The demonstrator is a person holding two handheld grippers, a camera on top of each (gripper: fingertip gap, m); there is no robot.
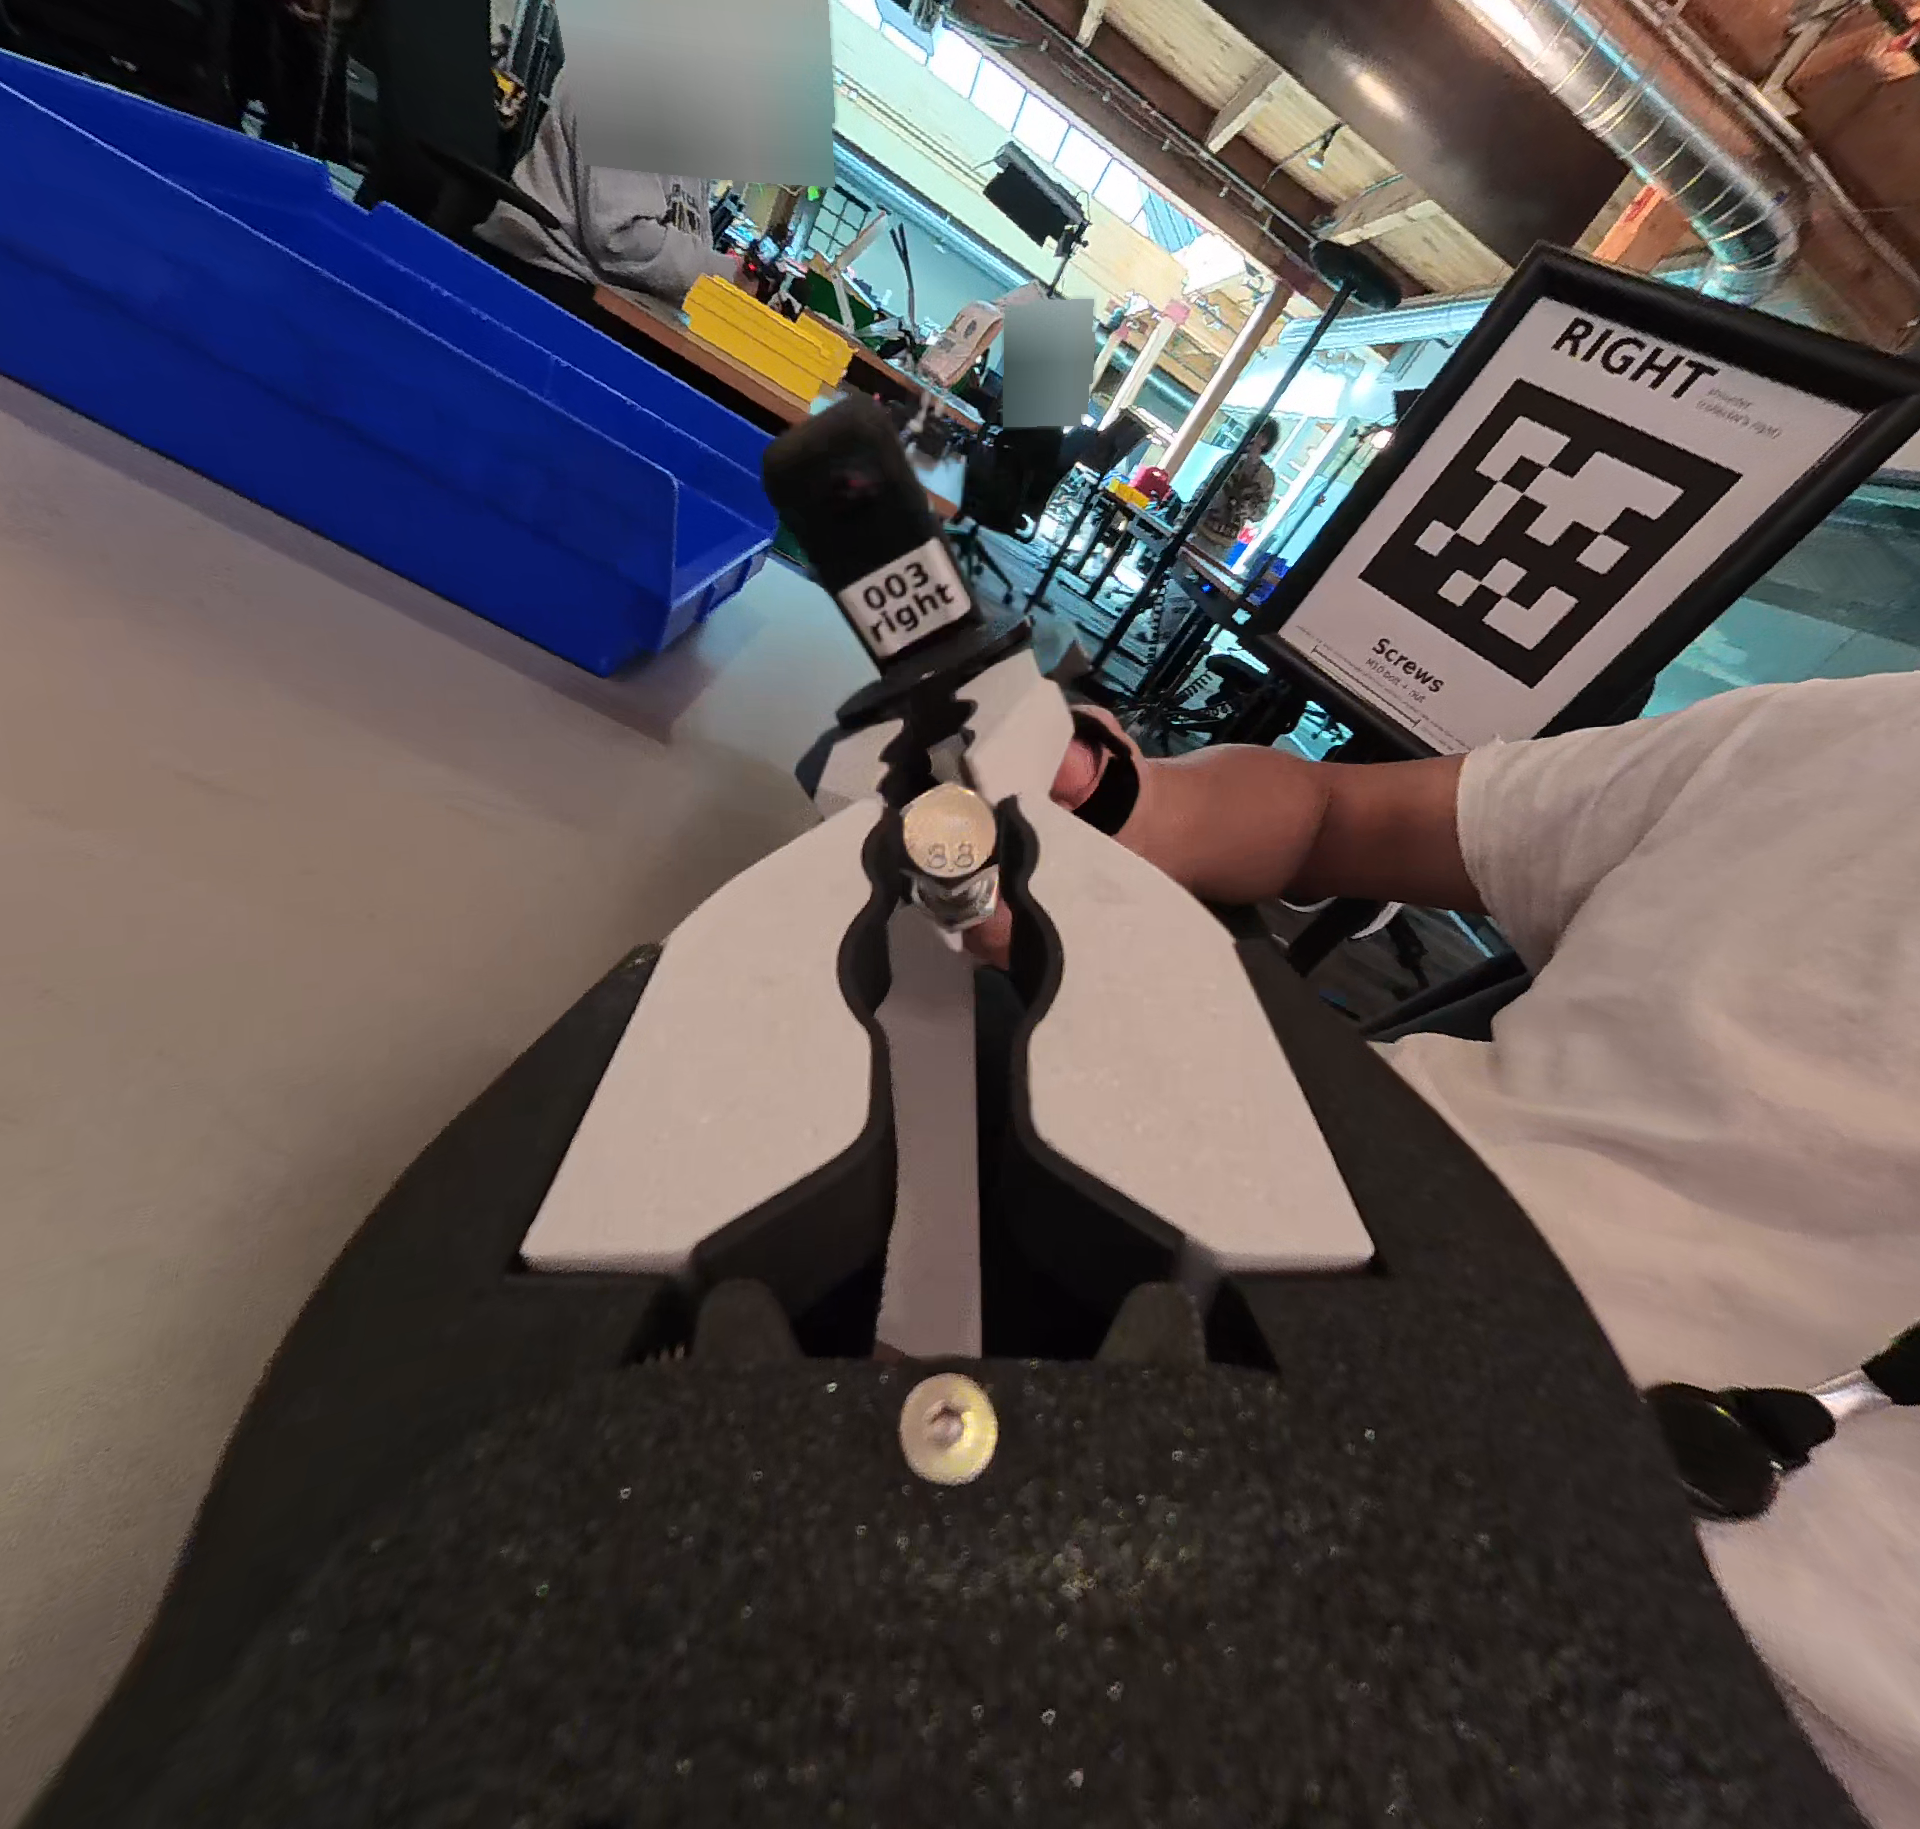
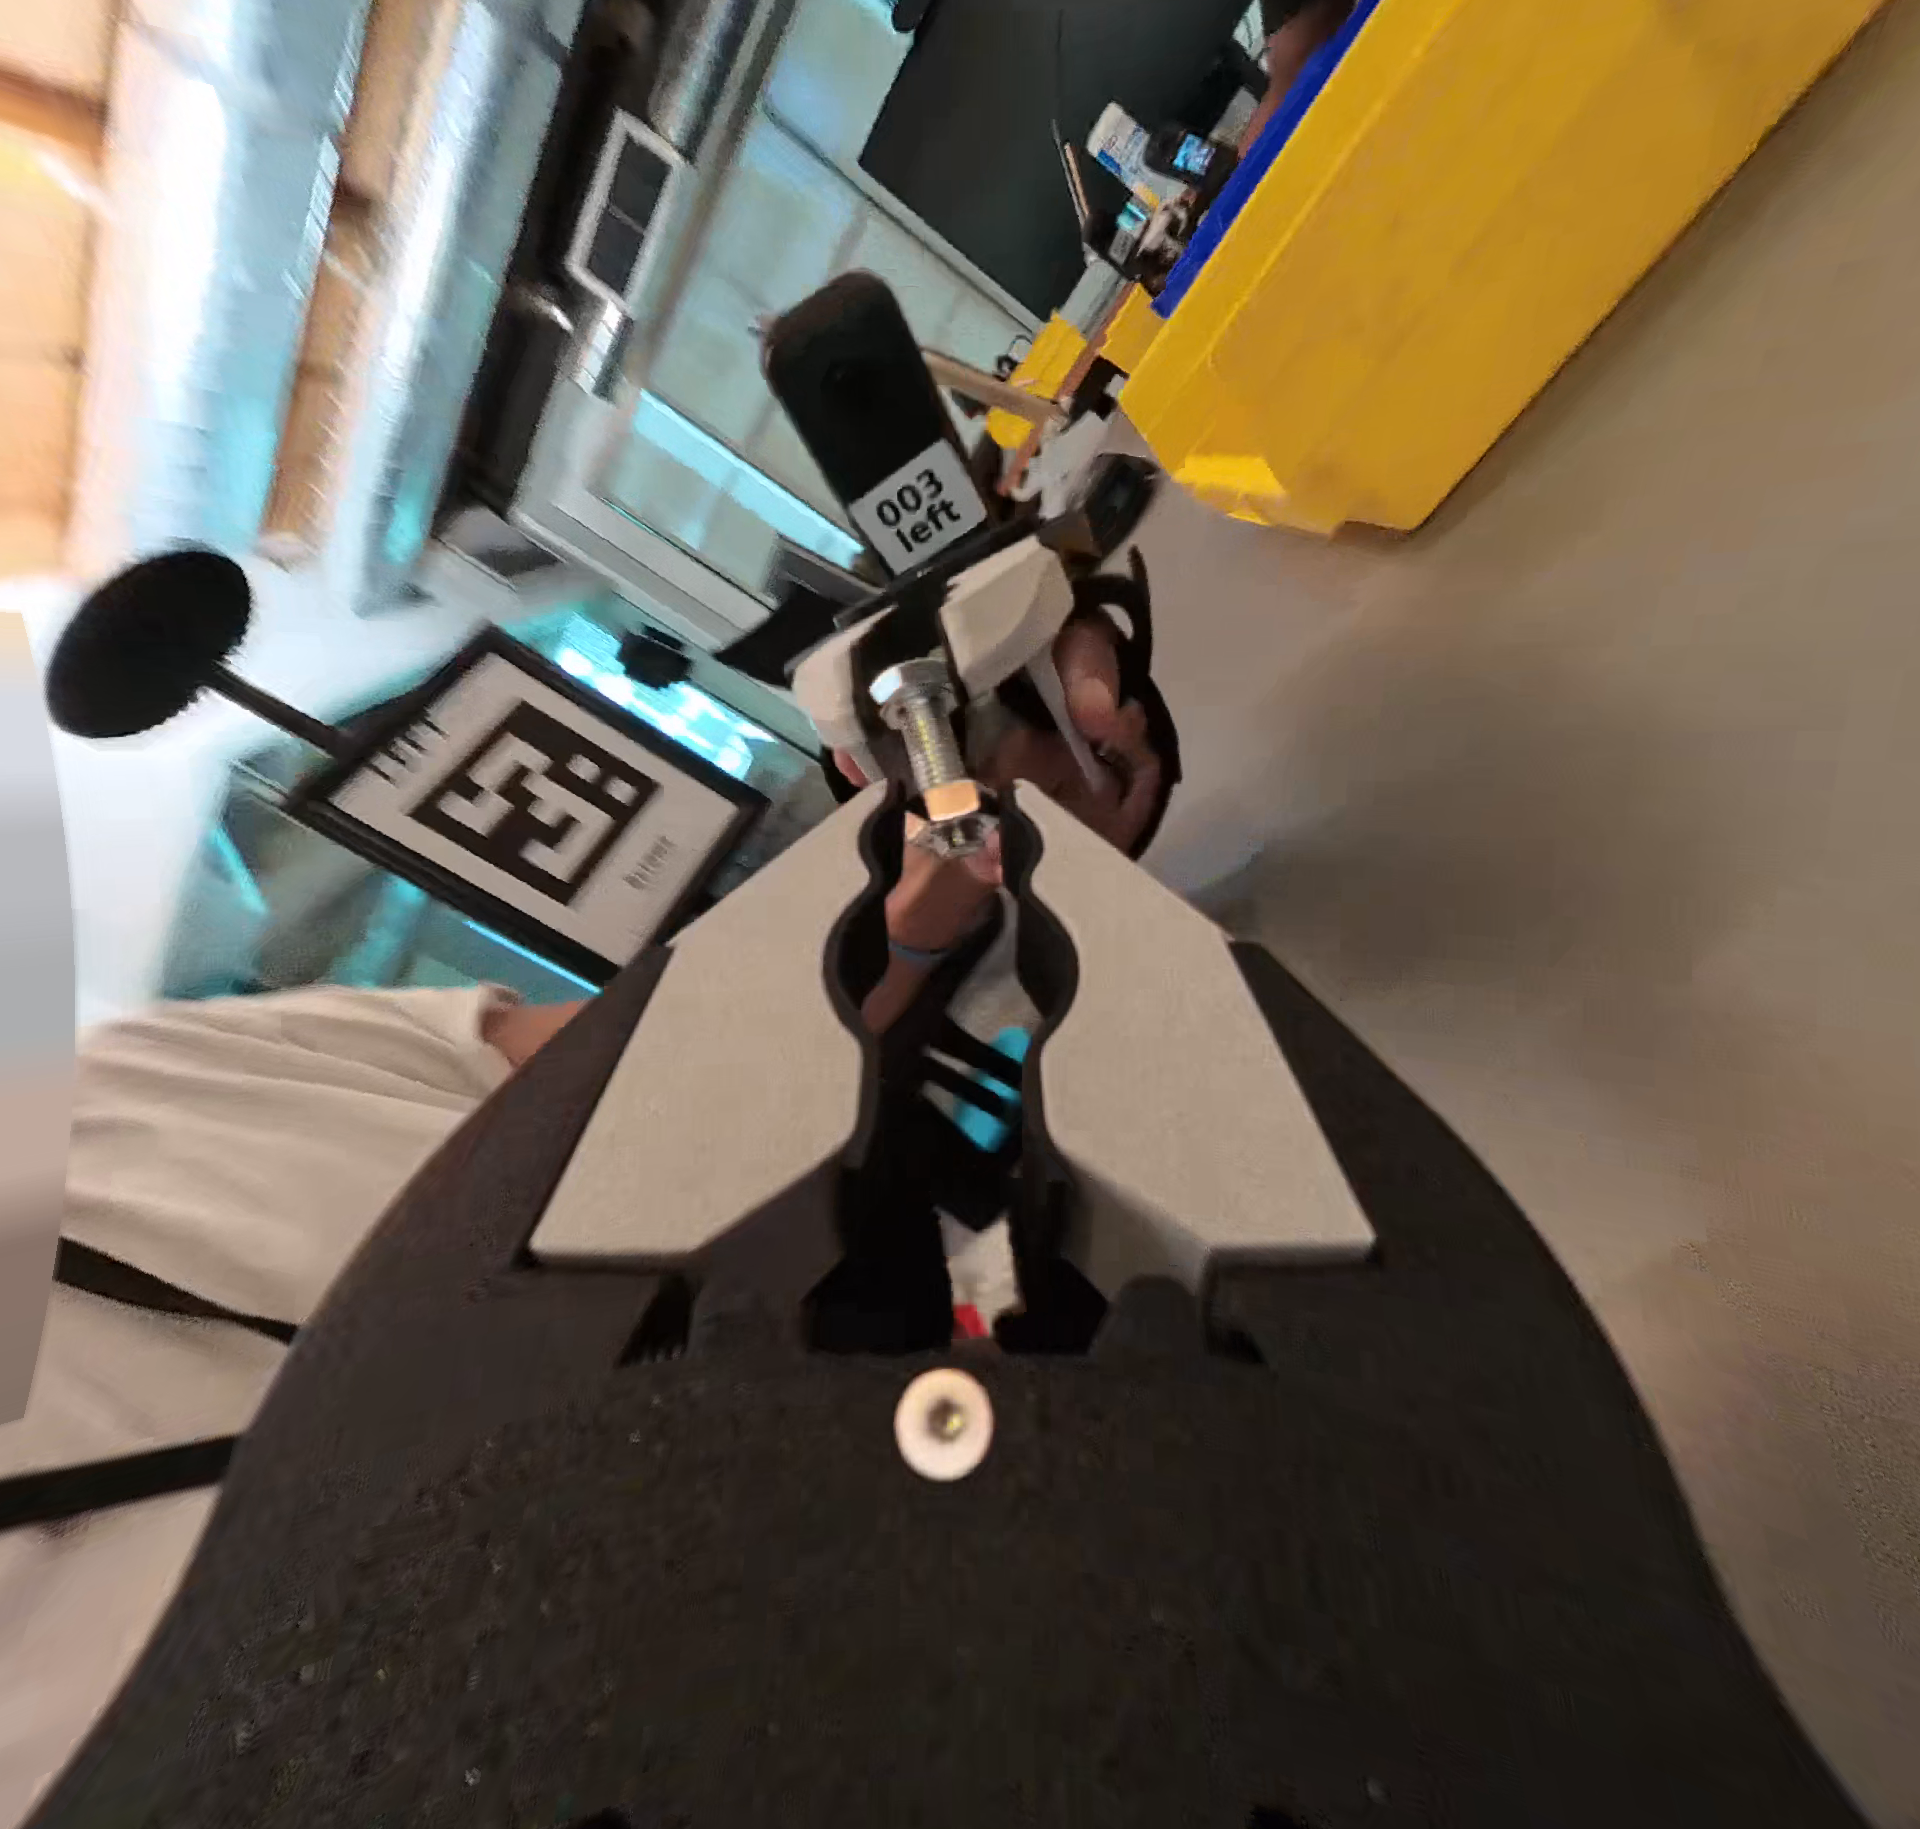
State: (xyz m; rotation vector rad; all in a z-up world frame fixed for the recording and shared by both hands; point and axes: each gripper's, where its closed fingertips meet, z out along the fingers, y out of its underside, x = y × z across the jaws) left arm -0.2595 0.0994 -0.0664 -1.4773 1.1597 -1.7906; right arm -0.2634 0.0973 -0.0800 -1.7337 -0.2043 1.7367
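My left gripper (image 1: 943, 844) is shut on the hex head of a silver bolt (image 1: 943, 829); both black pads press on its flats. In the right wrist view the left gripper (image 2: 904, 673) shows farther off, holding the bolt (image 2: 925, 740) with the threaded shaft pointing toward my right gripper. My right gripper (image 2: 951, 813) is shut on a silver nut (image 2: 951, 800) that sits on the end of the shaft. In the left wrist view the right gripper (image 1: 920, 751) shows just beyond the bolt head, tip to tip with the left one. Both are held above the table.
A blue bin (image 1: 364, 408) lies on the grey table (image 1: 312, 896) at the left. A yellow bin (image 2: 1455, 273) lies on the table in the right wrist view. A framed marker sign (image 1: 1558, 532) stands at the right. A person's arm (image 1: 1247, 823) in a white sleeve holds the right gripper. Only a small space, under 4 cm, lies between the two pairs of fingers.
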